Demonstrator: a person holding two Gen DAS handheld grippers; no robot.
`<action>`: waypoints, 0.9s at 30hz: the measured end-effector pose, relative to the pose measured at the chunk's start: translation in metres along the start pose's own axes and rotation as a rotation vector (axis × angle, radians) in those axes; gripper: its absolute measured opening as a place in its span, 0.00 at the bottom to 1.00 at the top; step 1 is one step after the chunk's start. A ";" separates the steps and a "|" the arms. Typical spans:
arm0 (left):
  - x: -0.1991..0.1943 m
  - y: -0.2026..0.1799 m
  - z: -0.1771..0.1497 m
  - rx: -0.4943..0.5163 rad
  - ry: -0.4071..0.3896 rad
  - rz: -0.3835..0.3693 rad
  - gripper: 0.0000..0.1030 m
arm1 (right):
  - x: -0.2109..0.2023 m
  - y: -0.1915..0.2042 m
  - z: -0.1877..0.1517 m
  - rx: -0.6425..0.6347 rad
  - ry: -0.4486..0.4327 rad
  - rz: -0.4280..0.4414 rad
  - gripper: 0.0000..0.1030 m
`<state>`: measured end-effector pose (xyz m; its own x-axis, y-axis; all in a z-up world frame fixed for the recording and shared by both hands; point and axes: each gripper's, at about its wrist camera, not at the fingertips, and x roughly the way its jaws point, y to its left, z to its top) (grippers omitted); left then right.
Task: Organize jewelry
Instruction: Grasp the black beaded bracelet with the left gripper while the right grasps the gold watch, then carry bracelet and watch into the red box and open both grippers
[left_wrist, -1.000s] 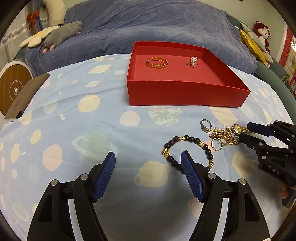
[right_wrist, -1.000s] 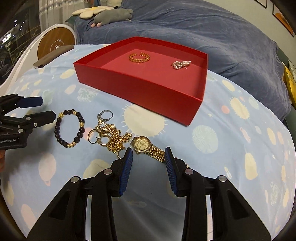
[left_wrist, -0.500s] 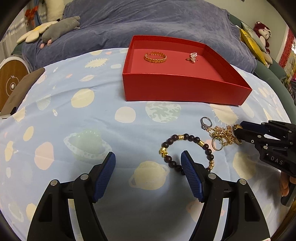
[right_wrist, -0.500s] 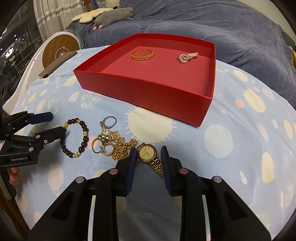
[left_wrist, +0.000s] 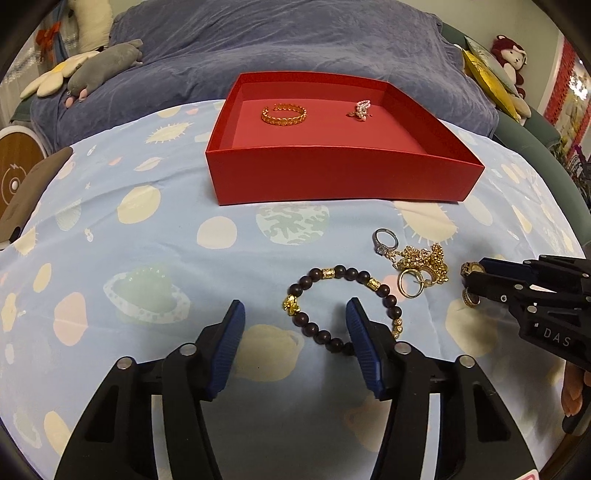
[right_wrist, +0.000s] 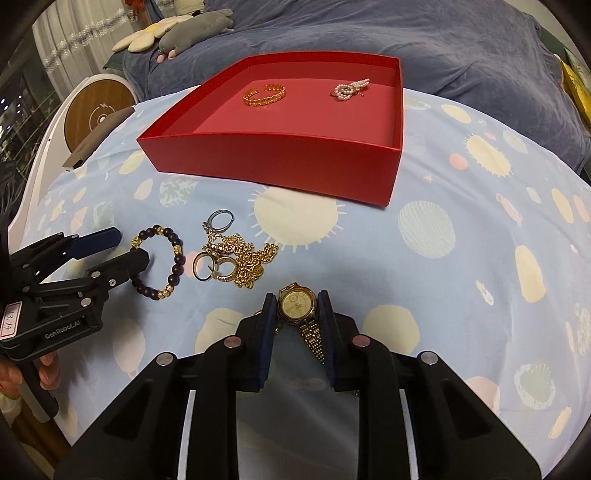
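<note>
A red box (left_wrist: 332, 181) (right_wrist: 266, 158) stands on the planet-print cloth, holding a gold bangle (left_wrist: 284, 114) (right_wrist: 264, 94) and a pearl piece (left_wrist: 361, 110) (right_wrist: 348, 89). My right gripper (right_wrist: 296, 306) is shut on a gold watch (right_wrist: 297, 305), its band hanging between the fingers. My left gripper (left_wrist: 293, 325) is open, its right finger inside a dark bead bracelet (left_wrist: 343, 306) (right_wrist: 162, 264). A tangle of gold chain and rings (left_wrist: 417, 266) (right_wrist: 232, 258) lies between bracelet and watch.
A grey-blue blanket (left_wrist: 295, 44) covers the bed behind the box. Plush toys (left_wrist: 88, 70) lie at the far left, a red doll (left_wrist: 511, 55) at the far right. A round wooden speaker (right_wrist: 98, 110) and a brown flat case (left_wrist: 29, 195) sit at the left edge.
My right gripper has closed from a wide gap onto the watch face. Both grippers have moved slightly closer to the red box; the left stays open over the bracelet.
</note>
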<state>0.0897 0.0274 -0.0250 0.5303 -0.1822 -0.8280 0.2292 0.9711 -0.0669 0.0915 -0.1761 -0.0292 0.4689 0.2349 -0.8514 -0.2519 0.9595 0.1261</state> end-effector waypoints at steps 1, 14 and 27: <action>0.001 0.000 0.000 0.001 -0.007 0.007 0.48 | -0.001 0.000 -0.001 0.001 0.000 0.001 0.21; 0.003 -0.007 0.002 0.049 -0.024 0.047 0.07 | -0.012 0.002 0.001 0.011 -0.025 0.004 0.21; -0.050 0.001 0.016 -0.008 -0.114 -0.072 0.06 | -0.047 0.009 0.014 0.033 -0.116 0.017 0.21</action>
<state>0.0762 0.0352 0.0255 0.6026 -0.2673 -0.7520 0.2633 0.9561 -0.1288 0.0797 -0.1766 0.0188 0.5602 0.2655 -0.7847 -0.2335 0.9594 0.1580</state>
